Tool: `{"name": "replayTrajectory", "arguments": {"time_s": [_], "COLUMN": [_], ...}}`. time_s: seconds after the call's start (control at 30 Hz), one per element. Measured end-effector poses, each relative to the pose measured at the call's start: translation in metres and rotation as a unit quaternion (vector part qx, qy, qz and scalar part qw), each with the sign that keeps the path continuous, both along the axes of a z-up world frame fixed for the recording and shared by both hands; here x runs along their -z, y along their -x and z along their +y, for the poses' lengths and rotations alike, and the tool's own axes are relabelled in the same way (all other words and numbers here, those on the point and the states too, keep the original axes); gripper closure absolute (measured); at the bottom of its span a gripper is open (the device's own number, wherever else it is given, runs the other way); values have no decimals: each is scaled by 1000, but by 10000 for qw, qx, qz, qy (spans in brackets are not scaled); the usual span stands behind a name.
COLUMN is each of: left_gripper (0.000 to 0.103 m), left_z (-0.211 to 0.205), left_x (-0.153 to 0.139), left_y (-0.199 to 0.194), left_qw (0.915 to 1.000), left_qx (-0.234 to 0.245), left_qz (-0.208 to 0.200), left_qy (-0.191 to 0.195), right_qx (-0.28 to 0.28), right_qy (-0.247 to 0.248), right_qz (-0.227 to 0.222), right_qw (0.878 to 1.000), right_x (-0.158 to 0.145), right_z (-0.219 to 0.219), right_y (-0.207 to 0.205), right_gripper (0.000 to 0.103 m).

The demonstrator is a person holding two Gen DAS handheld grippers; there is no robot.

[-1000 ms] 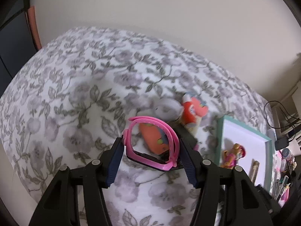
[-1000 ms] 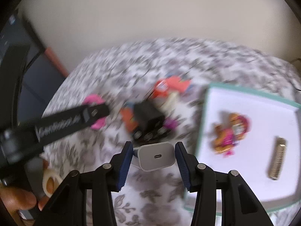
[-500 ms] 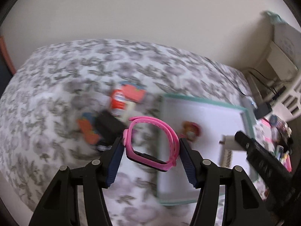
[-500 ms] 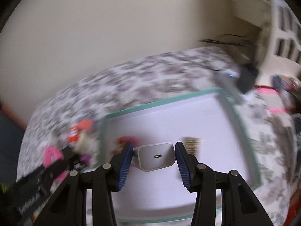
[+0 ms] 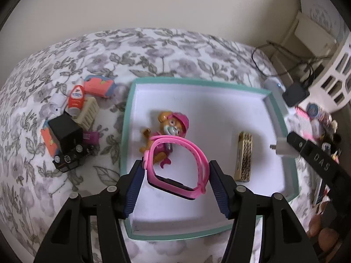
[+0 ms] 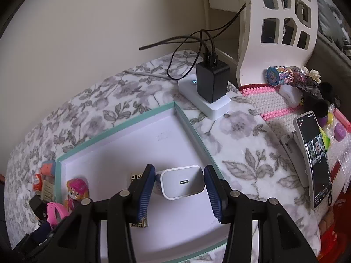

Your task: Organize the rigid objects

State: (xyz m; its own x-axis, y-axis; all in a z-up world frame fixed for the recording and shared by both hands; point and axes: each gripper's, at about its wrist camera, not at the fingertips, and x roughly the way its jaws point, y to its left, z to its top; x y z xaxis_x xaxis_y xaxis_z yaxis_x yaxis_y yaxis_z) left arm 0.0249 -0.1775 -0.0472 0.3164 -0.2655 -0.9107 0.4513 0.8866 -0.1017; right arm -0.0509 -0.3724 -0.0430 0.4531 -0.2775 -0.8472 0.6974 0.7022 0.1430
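Note:
My left gripper (image 5: 176, 180) is shut on a pink watch (image 5: 175, 164) and holds it over the near part of the teal-rimmed white tray (image 5: 129, 109). A pink pup toy figure (image 5: 173, 127) and a gold patterned block (image 5: 243, 155) lie in the tray. My right gripper (image 6: 178, 186) is shut on a white USB charger (image 6: 182, 182) above the tray's right side (image 6: 188, 120); the charger also shows in the left wrist view (image 5: 283, 148). The pup toy (image 6: 75, 189) and the watch (image 6: 56, 213) show at lower left in the right wrist view.
Left of the tray lie a black toy truck (image 5: 65, 135), a red-capped bottle (image 5: 75, 99), an orange block (image 5: 98, 85) and a cream comb-like piece (image 5: 87, 111). At the right stand a white power strip with a black adapter (image 6: 211, 83), a phone on a stand (image 6: 313, 157) and a white basket (image 6: 280, 22).
Both grippers swung right from the pile of loose objects to over the tray, each still holding its object. The right gripper moved further toward the tray's right side.

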Motion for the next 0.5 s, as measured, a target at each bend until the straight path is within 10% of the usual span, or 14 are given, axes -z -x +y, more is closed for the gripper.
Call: {"name": "replayTrajectory", "arguments": {"time_s": [0.5], "left_gripper": [42], "left_z": [2], "left_x": [30], "left_y": [-5], "left_qw": [9980], "left_qx": [39], "left_qz": [443], "left_qy": [-448], "right_qx": [-531], "right_qy": [-19], "right_qz": [798], "right_qw": [9954], "right_x": [19], "right_z": [22], "right_y": [-17], "right_gripper": [53]}}
